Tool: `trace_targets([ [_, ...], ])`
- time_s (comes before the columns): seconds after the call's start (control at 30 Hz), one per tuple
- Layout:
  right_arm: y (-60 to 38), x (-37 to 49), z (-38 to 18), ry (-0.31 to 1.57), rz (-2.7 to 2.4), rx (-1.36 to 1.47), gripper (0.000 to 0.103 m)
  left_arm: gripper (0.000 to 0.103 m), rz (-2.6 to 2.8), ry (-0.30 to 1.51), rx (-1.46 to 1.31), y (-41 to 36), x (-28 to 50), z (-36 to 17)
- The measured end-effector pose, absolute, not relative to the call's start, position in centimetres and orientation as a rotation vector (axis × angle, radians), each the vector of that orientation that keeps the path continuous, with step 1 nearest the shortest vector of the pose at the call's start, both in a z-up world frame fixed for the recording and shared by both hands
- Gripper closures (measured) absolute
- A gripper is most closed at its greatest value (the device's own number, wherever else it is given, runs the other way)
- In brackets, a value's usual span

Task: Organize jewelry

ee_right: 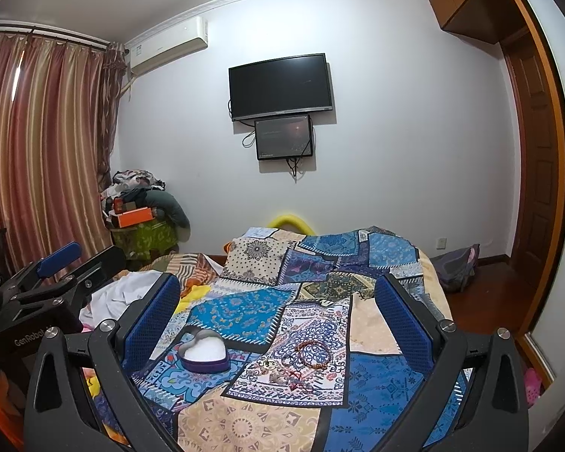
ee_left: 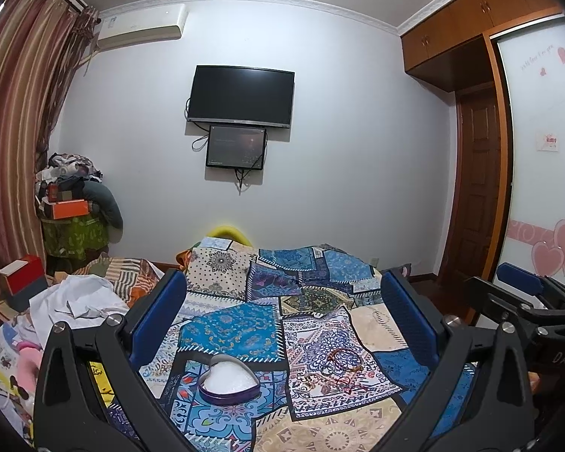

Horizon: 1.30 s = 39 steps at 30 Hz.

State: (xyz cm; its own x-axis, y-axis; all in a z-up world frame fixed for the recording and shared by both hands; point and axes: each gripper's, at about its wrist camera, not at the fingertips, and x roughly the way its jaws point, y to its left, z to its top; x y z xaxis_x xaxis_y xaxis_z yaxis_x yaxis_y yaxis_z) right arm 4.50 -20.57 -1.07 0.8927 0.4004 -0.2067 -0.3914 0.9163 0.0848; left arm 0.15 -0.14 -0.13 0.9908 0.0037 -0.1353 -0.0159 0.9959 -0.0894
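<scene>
A purple heart-shaped tin (ee_left: 229, 380) (ee_right: 204, 351) with a white lining lies open on the patchwork bedspread (ee_left: 237, 324) (ee_right: 373, 384). To its right, several bracelets and small jewelry pieces (ee_left: 339, 369) (ee_right: 305, 361) lie in a loose cluster on a white-and-blue patch. My left gripper (ee_left: 282, 309) hovers above the bed, open, with nothing between its blue pads. My right gripper (ee_right: 278, 312) is likewise open and empty, beside the left one. Each shows at the other view's edge: the right gripper (ee_left: 523, 286) and the left gripper (ee_right: 56, 260).
White crumpled cloth (ee_left: 75, 301) and toys lie at the bed's left. A red-and-grey box (ee_left: 22, 282) sits further left. Striped curtains (ee_right: 41, 150), a pile of clothes on a stool (ee_left: 71, 203), a wall television (ee_left: 241, 96) and a wooden door (ee_left: 474, 188) surround the bed.
</scene>
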Motion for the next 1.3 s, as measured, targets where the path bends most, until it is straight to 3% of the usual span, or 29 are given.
trace_targets([
  [1.3,-20.98,4.94,-1.78,0.250,0.410,0.067,0.001,0.000,-0.009,0.155,-0.097,0.05,0.30,-0.02],
])
